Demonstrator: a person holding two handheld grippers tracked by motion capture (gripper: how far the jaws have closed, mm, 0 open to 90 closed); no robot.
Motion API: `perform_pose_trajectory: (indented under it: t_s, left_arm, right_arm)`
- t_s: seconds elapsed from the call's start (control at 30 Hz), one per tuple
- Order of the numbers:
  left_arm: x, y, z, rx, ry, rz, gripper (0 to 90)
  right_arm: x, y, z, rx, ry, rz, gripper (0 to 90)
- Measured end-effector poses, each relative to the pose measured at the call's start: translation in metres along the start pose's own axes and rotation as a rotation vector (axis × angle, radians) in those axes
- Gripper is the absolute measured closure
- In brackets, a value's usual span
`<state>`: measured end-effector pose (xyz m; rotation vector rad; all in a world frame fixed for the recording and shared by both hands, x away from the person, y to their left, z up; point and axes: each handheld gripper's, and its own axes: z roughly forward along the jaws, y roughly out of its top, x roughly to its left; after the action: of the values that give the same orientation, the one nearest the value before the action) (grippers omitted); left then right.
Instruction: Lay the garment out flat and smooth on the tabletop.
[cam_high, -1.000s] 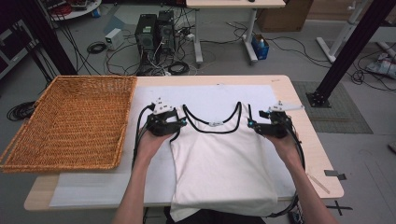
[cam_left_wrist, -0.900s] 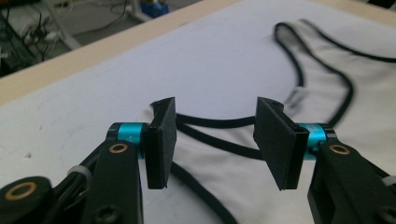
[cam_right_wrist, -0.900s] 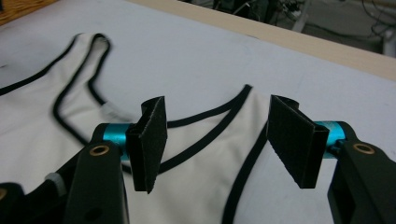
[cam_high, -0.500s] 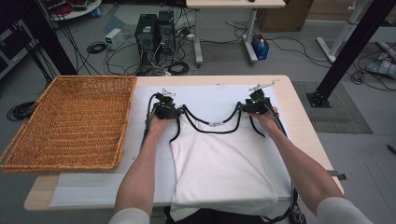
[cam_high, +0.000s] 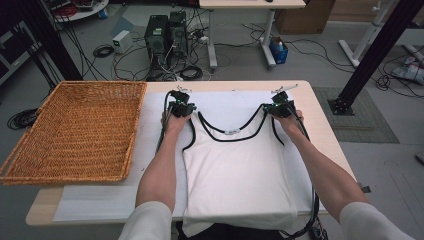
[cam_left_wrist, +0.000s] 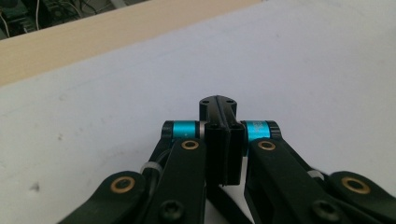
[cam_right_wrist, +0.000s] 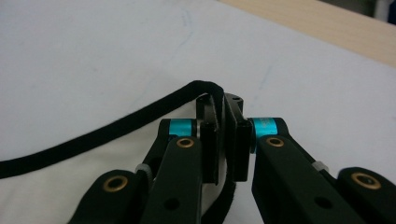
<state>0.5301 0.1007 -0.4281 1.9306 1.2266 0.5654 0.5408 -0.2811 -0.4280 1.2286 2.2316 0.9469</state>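
A: Where is the white tank top (cam_high: 240, 175)?

B: Flat on the white sheet (cam_high: 100, 205) covering the desk (cam_high: 320, 115), hem hanging over the near edge, straps toward the far edge.

A: And the claws?

B: The left claw (cam_high: 180, 106) sits at the left strap; in the left gripper view its jaws are pressed together, though I cannot tell whether cloth is between them. The right claw (cam_right_wrist: 223, 105) is closed on the right strap's black trim (cam_right_wrist: 93, 135).

A: Room to move?

B: Bare sheet lies beyond both claws, then a strip of wood before the far edge. The wicker basket (cam_high: 75, 130) stands left, near the left forearm; the right side is open.
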Motion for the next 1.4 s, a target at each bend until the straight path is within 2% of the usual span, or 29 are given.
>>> perform_pose_trajectory:
  t_s: [0.07, 0.1, 0.13, 0.17, 0.2, 0.23, 0.3, 0.33, 0.4, 0.43, 0.47, 0.5, 0.53, 0.6, 0.67, 0.7, 0.73, 0.77, 0.83, 0.9, 0.97, 1.07, 1.13, 1.17, 1.23, 1.27, 1.4]
  left_arm:
    - [0.002, -0.001, 0.002, 0.006, -0.019, -0.006, 89.5]
    - [0.004, -0.003, 0.002, 0.012, -0.049, -0.017, 85.1]
    - [0.006, -0.005, 0.003, 0.030, -0.078, -0.026, 73.7]
    - [0.007, -0.006, 0.003, 0.046, -0.089, -0.026, 62.6]
    - [0.009, -0.009, 0.002, 0.073, -0.102, -0.015, 57.7]
    - [0.010, -0.011, 0.002, 0.077, -0.115, -0.019, 57.2]
    - [0.011, -0.016, 0.003, 0.089, -0.157, -0.035, 57.3]
    - [0.009, -0.017, 0.005, 0.095, -0.153, -0.013, 57.4]
    - [0.005, -0.016, 0.006, 0.092, -0.132, 0.021, 61.5]
    - [0.004, -0.016, 0.006, 0.095, -0.136, 0.022, 68.7]
    - [0.002, -0.015, 0.006, 0.097, -0.141, 0.018, 80.6]
    - [0.000, -0.014, 0.007, 0.103, -0.125, 0.040, 85.0]
    - [-0.002, -0.012, 0.007, 0.099, -0.100, 0.048, 85.9]
    - [-0.002, -0.005, 0.006, 0.072, -0.043, 0.042, 86.5]
    - [-0.001, 0.004, 0.004, 0.031, -0.022, 0.001, 86.4]
    - [-0.001, 0.007, 0.004, 0.014, -0.020, -0.002, 86.3]
    - [-0.002, 0.010, 0.004, 0.000, -0.021, 0.005, 85.9]
    - [-0.003, 0.011, 0.003, -0.010, -0.022, 0.017, 82.3]
    - [-0.005, 0.012, 0.000, -0.004, -0.006, 0.009, 58.4]
    - [-0.002, 0.012, -0.006, 0.007, -0.028, -0.030, 47.7]
    - [0.001, 0.012, -0.015, -0.004, -0.044, -0.050, 43.7]
    - [0.003, 0.012, -0.033, -0.035, -0.049, -0.064, 39.2]
    - [0.004, 0.011, -0.043, -0.036, -0.052, -0.086, 32.6]
    - [0.003, 0.010, -0.048, -0.031, -0.050, -0.081, 29.7]
    - [0.001, 0.008, -0.056, -0.020, -0.038, -0.069, 29.6]
    - [-0.001, 0.007, -0.061, -0.020, -0.039, -0.063, 29.6]
    - [-0.006, 0.002, -0.076, -0.035, -0.051, -0.032, 29.6]
  right_arm:
    - [-0.002, 0.000, 0.000, -0.006, 0.000, 0.004, 81.7]
    - [-0.002, -0.002, 0.001, 0.002, 0.008, 0.000, 69.5]
    - [-0.003, -0.004, 0.003, 0.009, 0.025, 0.010, 59.1]
    - [-0.004, -0.005, 0.005, 0.011, 0.037, 0.021, 48.7]
    - [-0.005, -0.007, 0.006, 0.009, 0.038, 0.037, 43.4]
    - [-0.009, -0.008, 0.007, -0.004, 0.043, 0.071, 38.9]
    - [-0.012, -0.009, 0.008, -0.031, 0.069, 0.122, 38.4]
    - [-0.012, -0.009, 0.010, -0.043, 0.092, 0.126, 39.4]
    - [-0.006, -0.009, 0.015, -0.027, 0.124, 0.086, 48.0]
    - [-0.002, -0.009, 0.018, -0.011, 0.131, 0.057, 58.1]
    - [0.002, -0.009, 0.020, 0.006, 0.125, 0.035, 63.5]
    - [0.006, -0.007, 0.020, 0.010, 0.086, 0.013, 77.4]
    - [0.005, -0.006, 0.020, 0.001, 0.110, 0.027, 81.6]
    - [0.006, -0.002, 0.019, -0.004, 0.062, 0.038, 84.0]
    - [0.005, 0.001, 0.018, 0.004, 0.007, 0.026, 83.9]
    - [0.005, 0.002, 0.018, 0.006, -0.002, 0.013, 82.1]
    - [0.006, 0.003, 0.017, 0.013, -0.005, -0.012, 75.5]
    - [0.005, 0.003, 0.017, 0.017, 0.003, -0.022, 60.7]
    - [0.001, 0.002, 0.013, 0.026, 0.019, 0.011, 41.9]
    - [-0.005, 0.001, 0.005, 0.022, 0.039, 0.062, 33.1]
    - [-0.011, 0.002, -0.007, 0.022, 0.056, 0.083, 28.9]
    - [-0.014, 0.003, -0.025, 0.008, 0.071, 0.082, 22.7]
    - [-0.015, 0.003, -0.037, -0.009, 0.091, 0.110, 20.8]
    - [-0.015, 0.002, -0.043, -0.015, 0.084, 0.120, 17.6]
    - [-0.015, 0.000, -0.052, -0.019, 0.084, 0.153, 12.3]
    - [-0.014, -0.002, -0.056, -0.021, 0.082, 0.172, 12.3]
    - [-0.007, -0.013, -0.068, -0.015, 0.097, 0.163, 12.3]
